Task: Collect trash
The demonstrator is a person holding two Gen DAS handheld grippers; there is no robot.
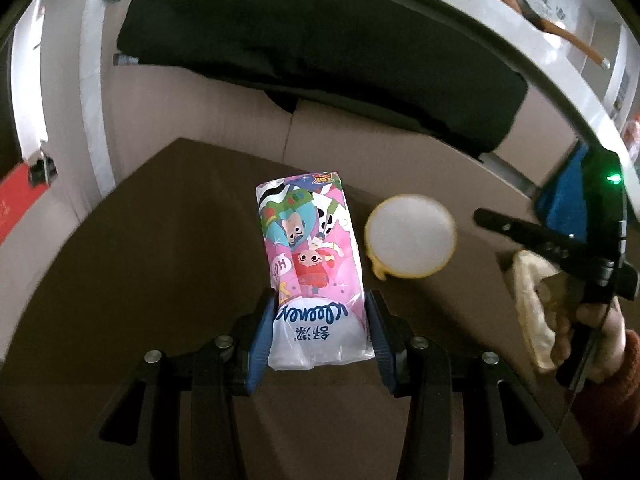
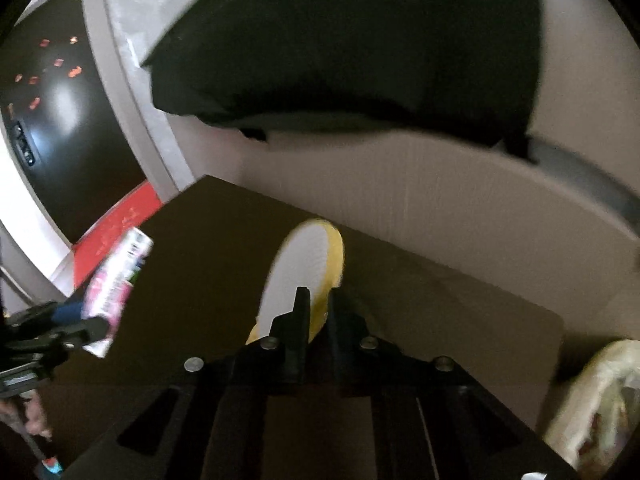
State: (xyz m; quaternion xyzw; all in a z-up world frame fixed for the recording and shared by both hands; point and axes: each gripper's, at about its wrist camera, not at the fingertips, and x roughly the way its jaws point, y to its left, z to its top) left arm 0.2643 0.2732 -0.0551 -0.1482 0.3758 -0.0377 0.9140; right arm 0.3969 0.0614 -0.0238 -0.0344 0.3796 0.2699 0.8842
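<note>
Gripping tissue pack (image 1: pixel 316 264) mid-tabletop, left gripper (image 1: pixel 320 328); lid (image 1: pixel 412 236) beside.

Your left wrist view looks forward and down, close over the brown surface (image 1: pixel 160 240). Your right wrist view does likewise from further right. Both share the tissue pack (image 1: pixel 312 256) and yellow-rimmed cup (image 2: pixel 308 268).

left tool (image 1: pixel 320 320): black, blue pads (image 1: pixel 262 336) | right tool (image 2: pixel 318 304): black, silver screws

My left gripper (image 1: pixel 320 320) is clamped on a tissue pack (image 1: pixel 310 256) between its blue pads (image 1: pixel 260 340). My right gripper (image 2: pixel 318 304) pinches a lid (image 2: pixel 304 272), jaws nearly together.
</note>
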